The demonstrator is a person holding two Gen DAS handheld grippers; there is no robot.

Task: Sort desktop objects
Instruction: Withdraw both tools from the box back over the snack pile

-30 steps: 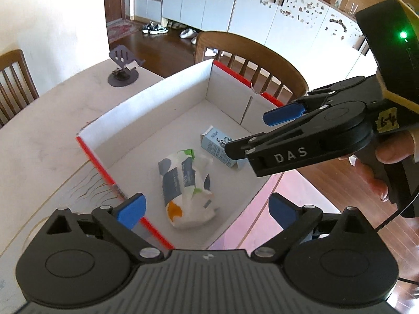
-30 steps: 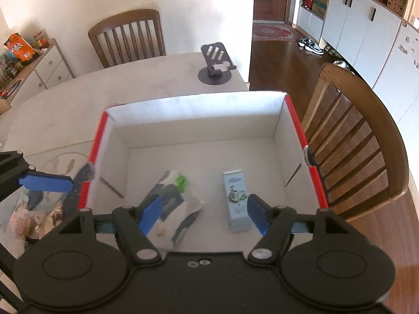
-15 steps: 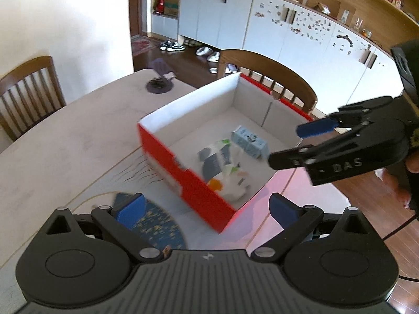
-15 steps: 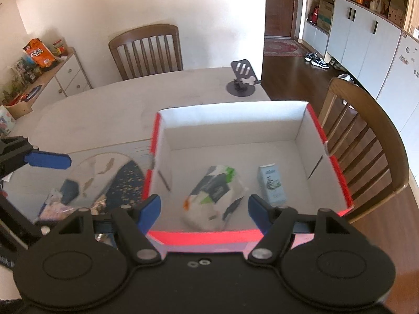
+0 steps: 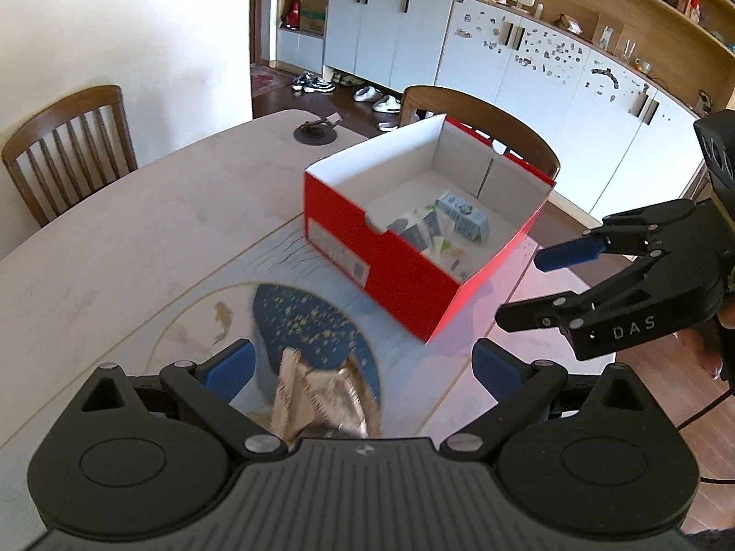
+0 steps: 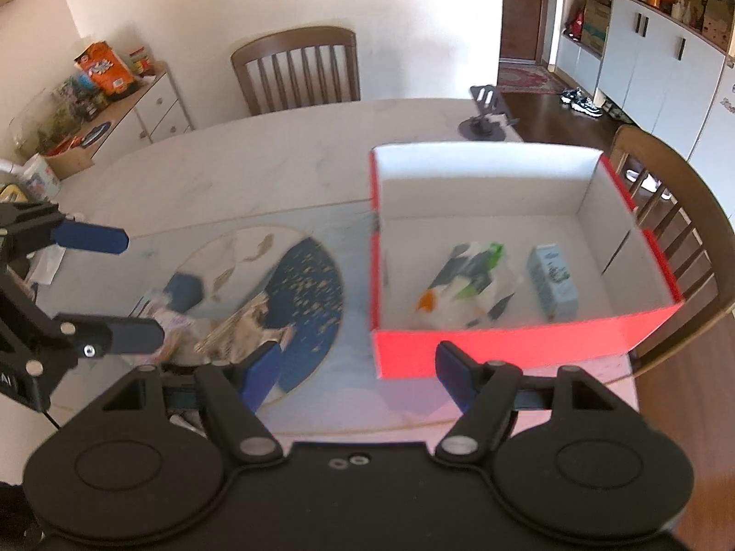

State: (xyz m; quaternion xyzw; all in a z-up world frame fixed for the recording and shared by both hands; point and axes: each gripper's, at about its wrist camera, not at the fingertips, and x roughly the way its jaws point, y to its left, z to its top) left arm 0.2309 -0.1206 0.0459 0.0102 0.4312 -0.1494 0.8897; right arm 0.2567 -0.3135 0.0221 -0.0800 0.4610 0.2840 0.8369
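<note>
Red cardboard, white inside: an open box (image 6: 505, 349) stands on the pale table (image 5: 115, 248) with 2 things on its floor, a crumpled white, dark and green wrapper (image 6: 464, 284) and, just beside it, a small light-blue carton (image 6: 553, 282) lying flat. Both sets of tongs hang above the table outside the box, jaws spread wide and gripping nothing. The left tongs (image 5: 363, 362) hover over a crinkled gold wrapper (image 5: 321, 395), which lies between their blue pads on a round blue-and-white mat (image 5: 303, 326). The right tongs (image 6: 358, 367) straddle the box's near corner, the carton and wrapper well beyond their tips.
</note>
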